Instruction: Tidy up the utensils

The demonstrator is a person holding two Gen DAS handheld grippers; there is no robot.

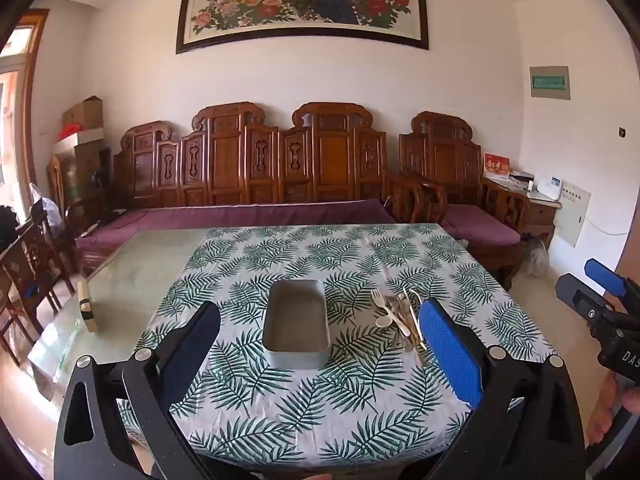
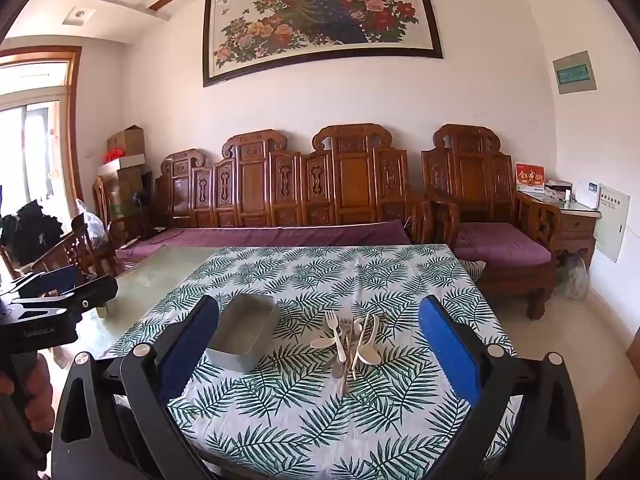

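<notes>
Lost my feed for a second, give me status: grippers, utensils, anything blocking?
Left gripper and right gripper open, empty. Utensil pile on tablecloth, beside empty grey tin. Nothing in the way.

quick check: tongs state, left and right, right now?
Left tongs: open, holding nothing, above the grey tin.
Right tongs: open, holding nothing, above the utensil pile.

We see a framed peacock painting (image 1: 304, 0) at the top centre. Below it stands a carved wooden bench (image 1: 256, 160) with purple cushions, cardboard boxes (image 1: 82, 114) at the left.
</notes>
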